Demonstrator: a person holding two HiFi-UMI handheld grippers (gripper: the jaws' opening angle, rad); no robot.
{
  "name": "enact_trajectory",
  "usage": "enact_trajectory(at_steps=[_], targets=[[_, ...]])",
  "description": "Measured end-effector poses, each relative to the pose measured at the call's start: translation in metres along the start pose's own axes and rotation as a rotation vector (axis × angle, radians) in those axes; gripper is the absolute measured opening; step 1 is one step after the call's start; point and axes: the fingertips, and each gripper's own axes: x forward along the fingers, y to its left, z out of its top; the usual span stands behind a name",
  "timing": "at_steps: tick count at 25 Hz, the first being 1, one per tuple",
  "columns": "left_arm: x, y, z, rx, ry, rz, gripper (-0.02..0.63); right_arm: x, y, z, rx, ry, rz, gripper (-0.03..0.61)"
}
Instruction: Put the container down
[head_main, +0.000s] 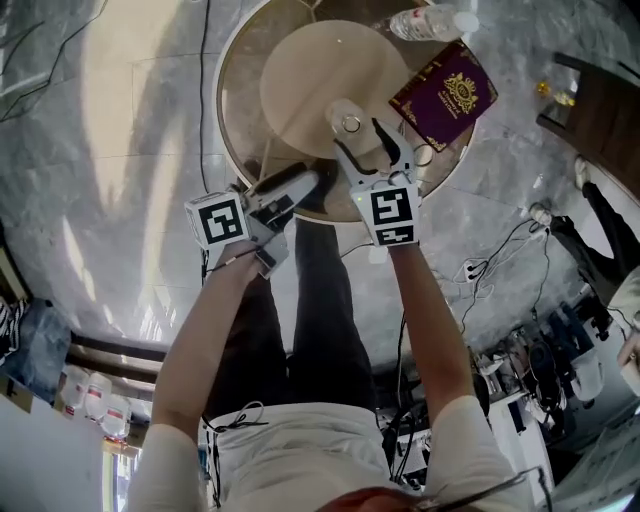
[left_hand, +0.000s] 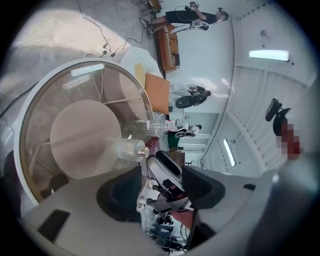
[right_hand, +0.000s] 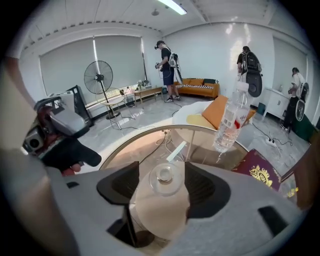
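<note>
Right gripper (right_hand: 160, 186) reaching over the table's (head_main: 226, 128) near edge, jaws standing apart around the upright container (right_hand: 163, 178), left gripper (left_hand: 161, 192) hovering alongside, jaws gaping.

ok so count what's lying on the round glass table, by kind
small clear container: 1
plastic water bottle: 1
maroon booklet with gold crest: 1
total: 3

White shirt (head_main: 300, 455), dark trousers (head_main: 320, 330)
</note>
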Motion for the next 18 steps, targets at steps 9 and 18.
enact_trajectory(at_steps=[9,18], targets=[[-0.020,-0.083,-0.005,0.092,0.064,-0.026,0.229,-0.080,0.049,0.047,-0.049,0.002,0.109,0.171],[-0.060,-0.186,-0.015,0.181,0.088,-0.112,0.193,-0.175,0.084,0.119,-0.014,-0.055,0.066,0.100]])
